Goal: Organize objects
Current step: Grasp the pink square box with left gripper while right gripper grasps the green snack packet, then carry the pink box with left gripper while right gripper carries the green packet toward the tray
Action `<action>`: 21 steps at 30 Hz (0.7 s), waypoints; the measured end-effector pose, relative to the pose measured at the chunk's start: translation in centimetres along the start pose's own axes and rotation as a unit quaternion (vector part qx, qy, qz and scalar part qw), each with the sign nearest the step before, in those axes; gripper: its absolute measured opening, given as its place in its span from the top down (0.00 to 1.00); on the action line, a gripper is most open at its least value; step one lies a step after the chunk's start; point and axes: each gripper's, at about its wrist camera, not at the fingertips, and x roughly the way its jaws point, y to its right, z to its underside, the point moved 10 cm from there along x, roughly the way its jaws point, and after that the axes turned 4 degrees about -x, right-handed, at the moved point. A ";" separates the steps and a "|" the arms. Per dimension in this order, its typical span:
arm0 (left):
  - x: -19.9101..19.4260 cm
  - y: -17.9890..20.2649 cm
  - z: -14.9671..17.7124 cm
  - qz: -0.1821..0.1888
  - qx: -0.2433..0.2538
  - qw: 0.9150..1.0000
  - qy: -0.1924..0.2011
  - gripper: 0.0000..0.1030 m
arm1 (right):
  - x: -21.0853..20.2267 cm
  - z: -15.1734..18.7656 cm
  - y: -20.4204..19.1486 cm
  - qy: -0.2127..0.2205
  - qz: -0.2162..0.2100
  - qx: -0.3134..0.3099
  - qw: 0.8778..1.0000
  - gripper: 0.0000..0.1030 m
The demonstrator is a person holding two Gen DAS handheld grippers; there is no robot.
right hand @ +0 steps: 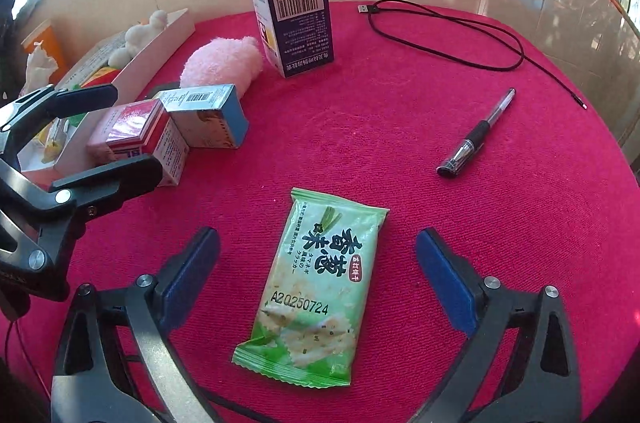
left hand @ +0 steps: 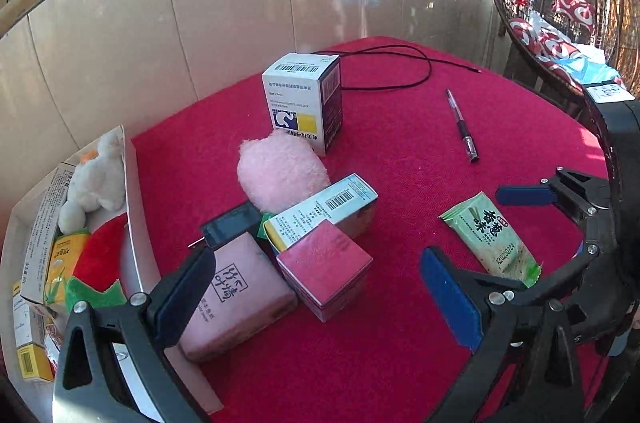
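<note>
Open red cloth (right hand: 360,143) surrounds the green cracker packet (right hand: 316,287), which lies flat between the spread, empty fingers of the right gripper (right hand: 318,281). The left gripper (left hand: 316,287), also released, hovers over the pink tissue pack (left hand: 236,299) and pink box (left hand: 326,269), beside the white tray (left hand: 134,207)

On the green cracker packet (right hand: 316,287) the code A20250724 is printed in dark digits, with large Chinese characters reading 香葱味 above it. On the white and purple box (right hand: 294,23), standing well beyond the packet, a barcode is shown, its digits too small to be read. Handwritten-style characters, 竹叶青, are stamped on the pink packet (left hand: 236,297), left of the green one
</note>
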 end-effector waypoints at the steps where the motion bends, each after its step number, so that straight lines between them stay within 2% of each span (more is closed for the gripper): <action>1: 0.3 0.0 -0.1 0.000 0.001 1.000 -0.002 0.01 | -0.1 0.0 0.0 0.003 -0.006 0.002 1.000 0.03; 3: 0.9 -0.1 -0.2 0.005 -0.002 1.000 -0.009 0.01 | 0.0 0.0 0.2 0.003 -0.007 0.001 1.000 0.08; 5: 1.2 0.2 0.0 0.016 0.000 1.000 -0.013 0.11 | -0.2 0.1 0.5 0.002 0.012 -0.014 1.000 0.24; 6: 1.3 0.5 0.3 0.021 0.003 1.000 -0.016 0.16 | -0.3 0.1 0.9 0.003 0.023 -0.023 0.999 0.40; 7: 1.4 0.7 0.5 0.020 0.009 1.000 -0.019 0.30 | -0.5 0.1 1.0 0.004 0.022 -0.029 0.999 0.50; 8: 1.4 0.8 0.8 0.013 0.017 1.000 -0.022 0.46 | -0.6 0.1 1.3 0.002 0.021 -0.033 0.999 0.53; 9: 1.5 0.8 1.0 0.008 0.022 0.999 -0.027 0.51 | -0.7 0.2 1.6 0.001 0.021 -0.037 0.999 0.60; 10: 1.6 0.8 1.3 0.007 0.022 0.999 -0.031 0.57 | -0.8 0.3 1.9 0.000 0.016 -0.036 0.999 0.63; 14: 0.9 0.9 1.6 0.029 -0.001 0.999 -0.027 0.57 | -1.0 0.4 2.4 0.004 0.005 -0.029 1.000 0.64; 21: -1.5 2.3 1.9 0.041 -0.020 0.999 0.002 0.57 | -0.9 0.1 2.4 0.012 0.002 -0.024 1.000 0.64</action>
